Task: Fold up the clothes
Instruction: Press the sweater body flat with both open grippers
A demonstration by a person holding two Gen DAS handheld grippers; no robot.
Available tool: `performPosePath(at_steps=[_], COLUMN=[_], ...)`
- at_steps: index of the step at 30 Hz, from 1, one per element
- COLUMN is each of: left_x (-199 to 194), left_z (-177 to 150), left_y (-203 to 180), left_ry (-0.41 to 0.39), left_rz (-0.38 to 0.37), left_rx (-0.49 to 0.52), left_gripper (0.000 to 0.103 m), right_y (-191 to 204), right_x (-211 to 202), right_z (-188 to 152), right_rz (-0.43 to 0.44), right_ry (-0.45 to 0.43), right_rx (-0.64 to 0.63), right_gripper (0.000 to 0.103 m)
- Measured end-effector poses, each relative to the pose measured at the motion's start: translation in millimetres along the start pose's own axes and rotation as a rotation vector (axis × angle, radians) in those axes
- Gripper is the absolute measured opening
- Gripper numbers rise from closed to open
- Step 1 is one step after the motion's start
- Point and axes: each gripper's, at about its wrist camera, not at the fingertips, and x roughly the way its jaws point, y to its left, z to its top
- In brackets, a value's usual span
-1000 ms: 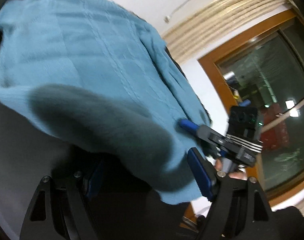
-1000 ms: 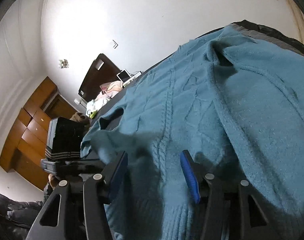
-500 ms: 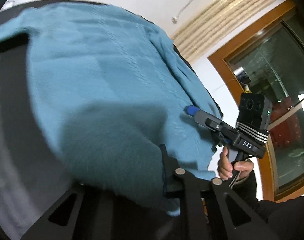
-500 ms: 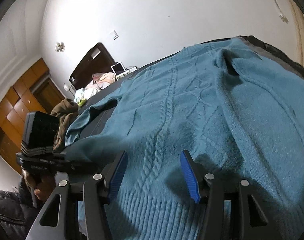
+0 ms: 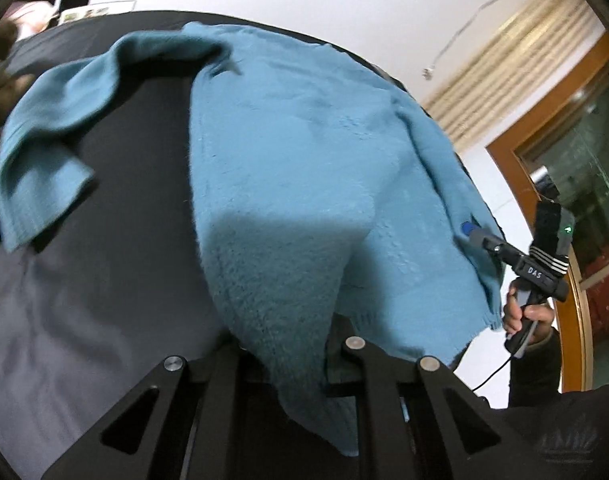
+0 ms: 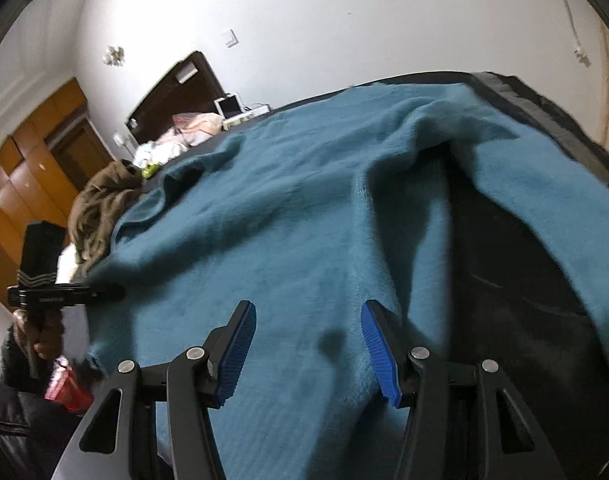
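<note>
Newly clamped left tool [image 5: 288, 354] — one teal sweater [image 5: 304, 152], two tools.

The sweater [image 5: 304, 168] is a soft, fuzzy teal knit with a matt nap, ribbed at its hem. Under the sweater, the bed cover [image 5: 136, 168] is smooth dark matt cloth. Above the sweater's hem, the right claw [image 6: 308, 350] has matt black plastic arms, bright metal rivets and ridged blue rubbery pads [image 6: 378, 354]. Beyond the sweater stand a glossy brown wooden wardrobe [image 6: 28, 184] and a varnished wooden window frame [image 5: 516, 168].
</note>
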Motion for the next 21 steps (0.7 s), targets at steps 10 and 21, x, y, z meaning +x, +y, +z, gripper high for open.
performPosePath(at_steps=[10,21], left_x=[-20.9,-60.1], left_z=[-9.0,53.9], left_y=[0.8,15.2], left_ry=[-0.009,-0.187], left_rz=[0.106,0.249], left_rx=[0.061,0.124], left_gripper=[0.038,0.066], right_y=[-24.5,-79.8], right_x=[-18.0,-1.0], right_z=[11.6,75.6], right_rz=[-0.055,-0.401], right_ry=[-0.039,-0.066], right_rx=[0.067,0.125], right_gripper=[0.057,0.057])
